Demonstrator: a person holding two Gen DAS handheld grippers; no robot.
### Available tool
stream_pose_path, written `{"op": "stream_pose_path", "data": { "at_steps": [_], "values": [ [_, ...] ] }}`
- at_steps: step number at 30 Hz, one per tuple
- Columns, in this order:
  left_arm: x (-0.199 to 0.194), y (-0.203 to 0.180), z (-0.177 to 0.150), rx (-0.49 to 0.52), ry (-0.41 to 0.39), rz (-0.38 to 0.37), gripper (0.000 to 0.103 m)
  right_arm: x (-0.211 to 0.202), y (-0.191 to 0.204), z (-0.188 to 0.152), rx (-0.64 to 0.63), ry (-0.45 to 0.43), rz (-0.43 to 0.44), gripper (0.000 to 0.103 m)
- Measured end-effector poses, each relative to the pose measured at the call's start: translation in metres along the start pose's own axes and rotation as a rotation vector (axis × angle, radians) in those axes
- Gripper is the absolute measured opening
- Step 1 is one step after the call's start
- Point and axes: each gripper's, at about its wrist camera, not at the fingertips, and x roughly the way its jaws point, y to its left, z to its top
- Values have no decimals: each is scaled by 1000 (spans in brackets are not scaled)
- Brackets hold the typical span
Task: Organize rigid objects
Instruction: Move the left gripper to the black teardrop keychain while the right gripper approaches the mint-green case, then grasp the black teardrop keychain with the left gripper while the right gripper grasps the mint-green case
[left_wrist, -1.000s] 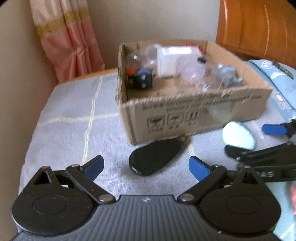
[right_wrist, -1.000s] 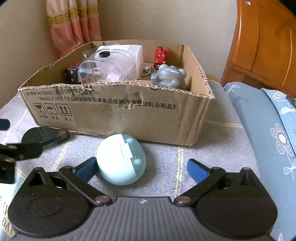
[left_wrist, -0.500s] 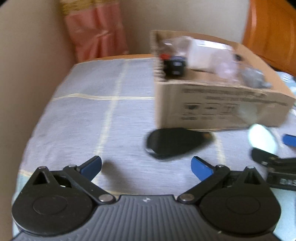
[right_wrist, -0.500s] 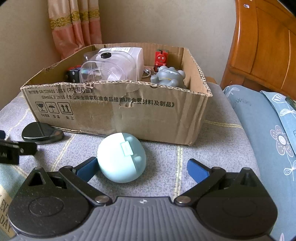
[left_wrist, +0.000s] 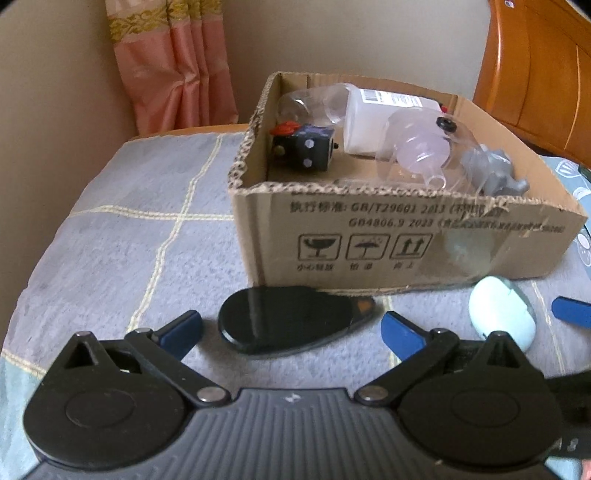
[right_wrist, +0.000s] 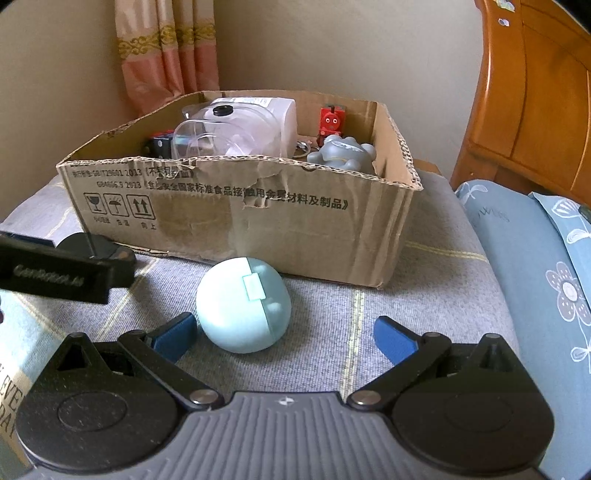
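Grey blanket (left_wrist: 122, 240), cardboard box (left_wrist: 369, 243) edge, open room left

Beige wall (right_wrist: 332, 44), pink curtain (left_wrist: 173, 66), wooden headboard (right_wrist: 535, 110)

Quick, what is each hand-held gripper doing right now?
Left hand-held gripper: open, holding nothing.
Right hand-held gripper: open, holding nothing.

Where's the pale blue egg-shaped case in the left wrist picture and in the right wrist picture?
Left wrist view: the pale blue case lies at the right, beyond the left gripper's right finger.
Right wrist view: it lies near centre, just ahead of the open right gripper, toward its left finger.
Shared landmark: the cardboard box stands just behind the case in both.
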Motion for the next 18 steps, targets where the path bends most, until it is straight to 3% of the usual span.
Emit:
{"op": "stream_pose_path", "data": {
  "at_steps": [8, 12, 18],
  "values": [
    [3, 0, 2, -22, -8, 18, 100, -1, 0, -2, -8, -16, 5, 103],
    [-2, 5, -1, -22, -21, 17, 90, -1, 1, -3, -18, -19, 16, 103],
    [-6, 10, -5, -21, -21, 11, 89, 0, 9, -1, -90, -23, 92, 103]
  ]
}}
